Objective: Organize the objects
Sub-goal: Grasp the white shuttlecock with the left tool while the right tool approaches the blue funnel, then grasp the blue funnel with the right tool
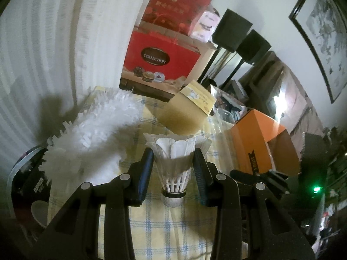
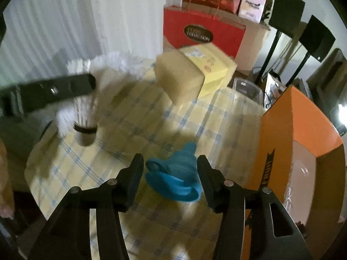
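Note:
A white feather shuttlecock [image 1: 173, 164] stands cork down over the yellow checked tablecloth [image 1: 173, 227]. My left gripper [image 1: 173, 151] is shut on its feather skirt, one finger on each side. The right wrist view shows the same shuttlecock [image 2: 85, 112] at the left, with its cork at or just above the cloth. A blue collapsible funnel [image 2: 173, 177] lies on the cloth between the fingers of my right gripper [image 2: 170, 158]. That gripper is open, and its fingers flank the funnel closely.
A white frilly duster-like bundle [image 1: 93, 130] lies left of the shuttlecock. A yellow box [image 2: 195, 73] sits at the table's far side and an orange box [image 2: 299, 151] at its right edge. Red gift bags [image 1: 160, 60] and black speakers on stands [image 2: 286, 6] stand behind.

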